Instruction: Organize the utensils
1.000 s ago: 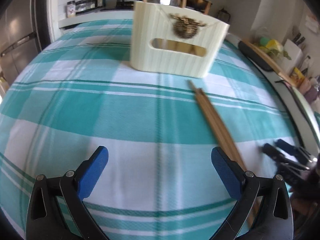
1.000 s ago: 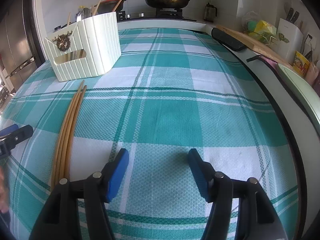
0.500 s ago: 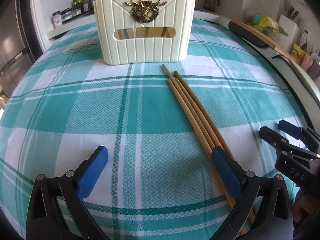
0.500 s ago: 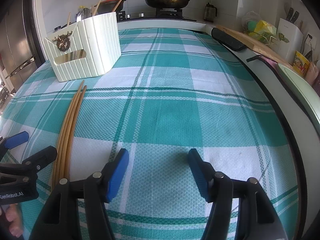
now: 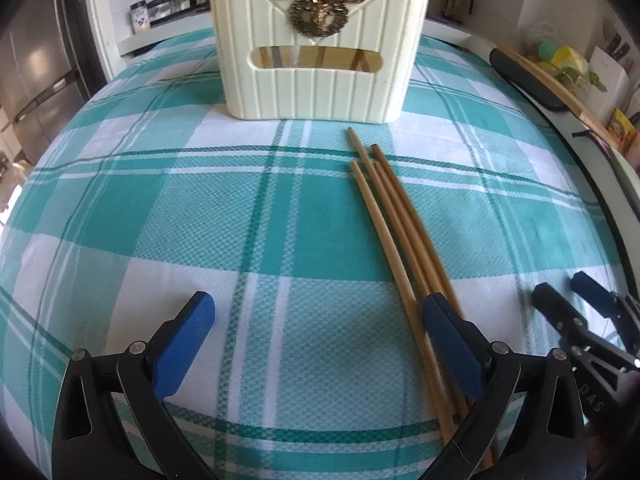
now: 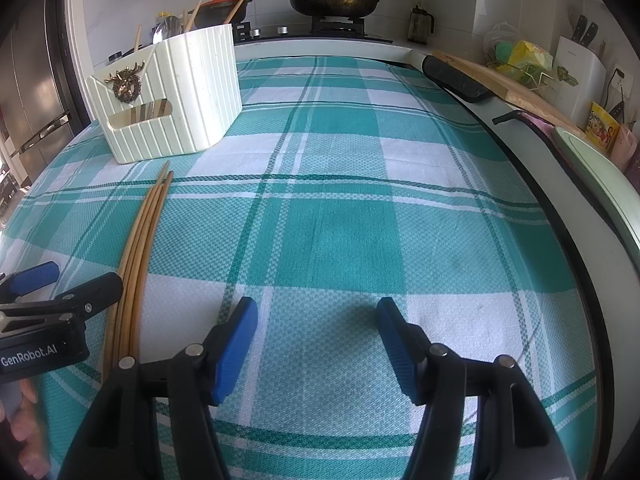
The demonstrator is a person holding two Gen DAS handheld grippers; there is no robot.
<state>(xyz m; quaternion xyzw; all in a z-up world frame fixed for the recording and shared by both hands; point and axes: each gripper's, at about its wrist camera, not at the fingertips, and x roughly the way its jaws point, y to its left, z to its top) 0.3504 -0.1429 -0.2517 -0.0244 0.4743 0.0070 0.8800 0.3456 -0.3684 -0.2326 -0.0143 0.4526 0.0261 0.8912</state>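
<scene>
Four wooden chopsticks (image 5: 394,216) lie bunched side by side on the teal-and-white checked cloth (image 5: 200,216) covering the counter, their thin tips aimed toward 12 o'clock at one cream ribbed utensil holder (image 5: 318,50) standing just beyond them. More utensil handles stick up from that holder. The left tool (image 5: 318,332) is spread wide and grips nothing; its right finger (image 5: 450,338) sits over the chopsticks' thick ends. The right tool (image 6: 316,334) is also spread and empty over bare cloth, with the chopsticks at its 9 o'clock.
</scene>
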